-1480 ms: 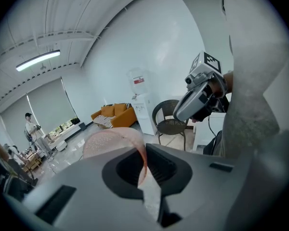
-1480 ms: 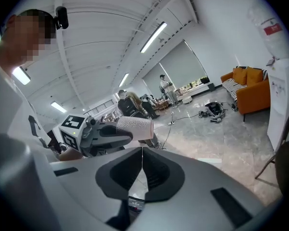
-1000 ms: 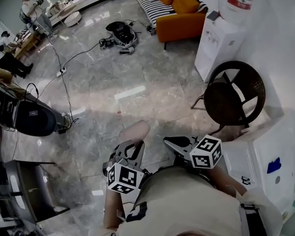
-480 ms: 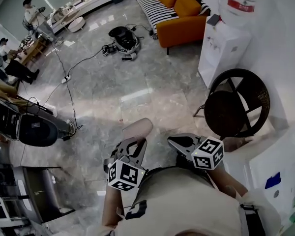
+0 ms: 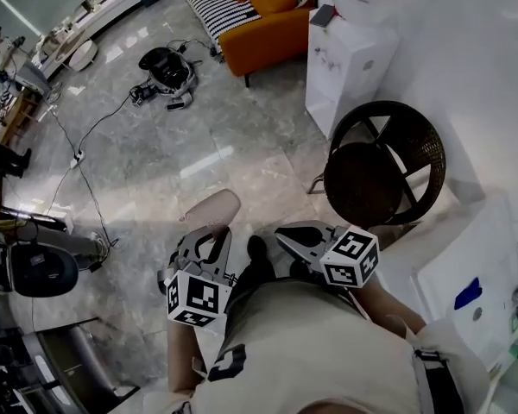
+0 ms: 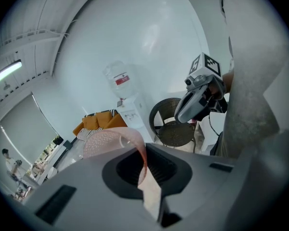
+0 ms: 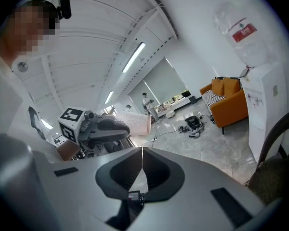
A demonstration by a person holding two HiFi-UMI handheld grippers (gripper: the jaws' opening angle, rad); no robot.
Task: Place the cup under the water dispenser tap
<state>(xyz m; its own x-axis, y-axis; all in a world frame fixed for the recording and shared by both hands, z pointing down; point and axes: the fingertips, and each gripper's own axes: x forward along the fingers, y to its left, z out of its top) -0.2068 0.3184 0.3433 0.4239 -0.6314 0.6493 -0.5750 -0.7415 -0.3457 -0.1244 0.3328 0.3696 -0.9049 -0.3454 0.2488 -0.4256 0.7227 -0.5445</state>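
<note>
I hold both grippers close in front of my torso [image 5: 319, 352], side by side. My left gripper [image 5: 210, 231] points forward and down, its marker cube [image 5: 194, 298] toward me. Its jaws are pinched on the wall of the cup [image 5: 209, 207], one inside the rim and one outside. My right gripper [image 5: 282, 230] sits near it, angled toward the left one, jaws pressed together with nothing between them. My left forearm [image 5: 180, 360] and right forearm [image 5: 388, 304] stay close to my body.

Head view steeply down; gripper views share dispenser [image 5: 350, 54], chair [image 5: 384, 162].
</note>
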